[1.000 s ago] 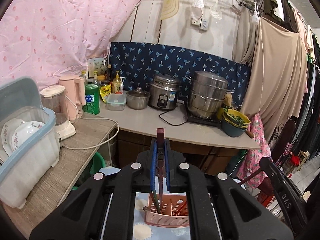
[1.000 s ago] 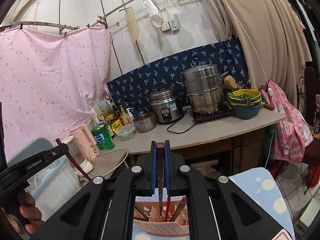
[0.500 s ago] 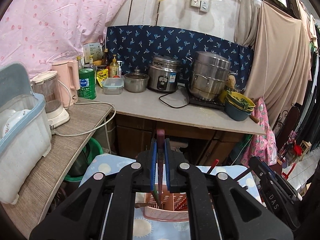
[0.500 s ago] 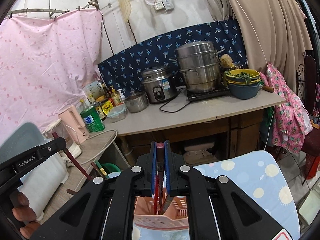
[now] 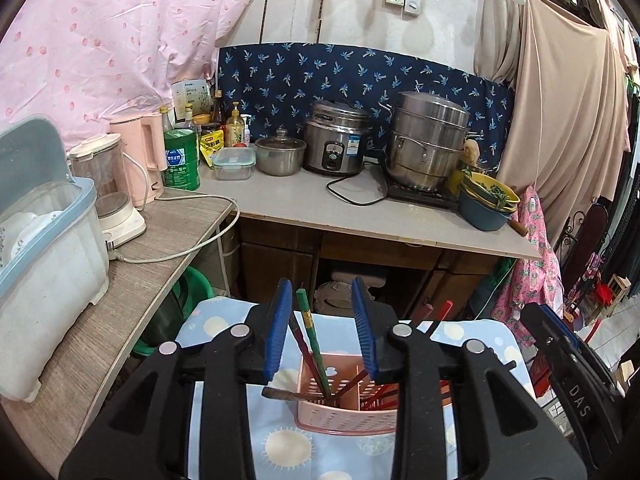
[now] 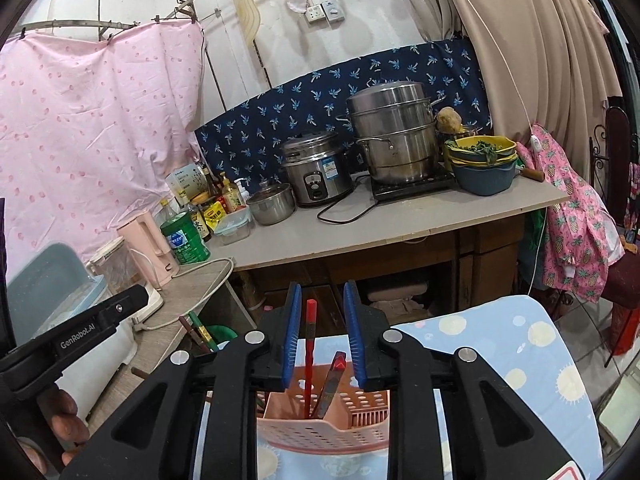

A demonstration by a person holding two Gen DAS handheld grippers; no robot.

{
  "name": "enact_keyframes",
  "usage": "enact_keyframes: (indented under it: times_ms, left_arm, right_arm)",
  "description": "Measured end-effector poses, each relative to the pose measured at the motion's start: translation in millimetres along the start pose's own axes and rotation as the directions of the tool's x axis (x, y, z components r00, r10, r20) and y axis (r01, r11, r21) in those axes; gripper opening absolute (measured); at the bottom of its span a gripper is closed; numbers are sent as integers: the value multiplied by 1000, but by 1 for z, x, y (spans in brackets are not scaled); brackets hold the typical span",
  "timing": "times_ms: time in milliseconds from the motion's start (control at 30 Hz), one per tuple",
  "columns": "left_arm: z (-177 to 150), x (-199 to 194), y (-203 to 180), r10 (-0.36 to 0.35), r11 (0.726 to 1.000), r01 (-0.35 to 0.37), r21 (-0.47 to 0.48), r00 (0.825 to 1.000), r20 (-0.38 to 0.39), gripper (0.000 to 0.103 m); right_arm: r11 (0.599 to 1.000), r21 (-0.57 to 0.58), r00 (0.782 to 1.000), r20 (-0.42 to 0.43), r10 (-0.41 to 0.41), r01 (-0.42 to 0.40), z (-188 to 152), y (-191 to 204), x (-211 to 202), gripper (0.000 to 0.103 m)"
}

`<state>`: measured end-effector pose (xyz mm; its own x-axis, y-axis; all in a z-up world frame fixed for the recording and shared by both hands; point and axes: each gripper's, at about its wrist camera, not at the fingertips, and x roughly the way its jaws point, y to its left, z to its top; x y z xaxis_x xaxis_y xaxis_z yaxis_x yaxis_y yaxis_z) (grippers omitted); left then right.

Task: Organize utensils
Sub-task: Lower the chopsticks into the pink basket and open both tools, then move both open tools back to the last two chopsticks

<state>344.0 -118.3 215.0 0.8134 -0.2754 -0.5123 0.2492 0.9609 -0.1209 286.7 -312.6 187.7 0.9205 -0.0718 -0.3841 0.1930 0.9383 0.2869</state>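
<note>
Both grippers hang over the pink basket (image 5: 344, 408), which sits on the sun-print cloth (image 5: 288, 448) of a low desk.

Left gripper (image 5: 322, 332): jaws opening, blue fingers (image 5: 278, 332) apart. A green chopstick (image 5: 308, 320) and a dark one stand between them, leaning near the left pad, tips down in the basket. The pads don't look to press on them, so they read as let go.

Right gripper (image 6: 322, 330): jaws opening too, fingers (image 6: 292, 332) apart. A red chopstick (image 6: 310, 344) stands upright between them with a gap on both sides, and a second red-tipped one (image 6: 332, 376) leans lower in the same basket. Neither is gripped.

More red chopsticks lean in the basket's far compartment. Which compartment each pair dropped into is hard to tell.

Handling, as a judgement:
- The chopsticks are light, stiff, thin and likely smooth, so they can swivel or slip in a loose pinch.
- Take hold on the upper third, square across the pads, both sticks of a pair together.
- The basket is light perforated plastic and may tip or slide on the cloth if a stick is dragged sideways, so lift straight up and clear.
</note>
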Motion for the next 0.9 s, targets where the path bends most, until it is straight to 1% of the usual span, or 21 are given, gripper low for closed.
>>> enact_keyframes:
  times_ms: [167, 333, 400, 567, 900]
  left_arm:
    - [-6, -8, -1, 5, 1000, -5, 10, 1000, 2, 30]
    - [-16, -24, -5, 13, 999, -13, 29, 1000, 7, 30]
    - [-21, -31, -5, 13, 999, -13, 30, 1000, 6, 33]
    - [-35, -49, -8, 46, 997, -47, 60, 999, 13, 33]
    - [-65, -90, -11, 43, 995, -44, 85, 999, 3, 33]
  right_arm:
    - [1000, -19, 1000, 10, -4, 4, -2, 4, -12, 22]
    - [1000, -28, 1000, 17, 0, 0, -8, 5, -31, 25]
    - [1000, -30, 1000, 16, 1, -1, -13, 4, -39, 27]
    - [999, -34, 1000, 1, 3, -3, -27, 4, -59, 27]
    - [998, -59, 1000, -19, -8, 7, -60, 6, -102, 27]
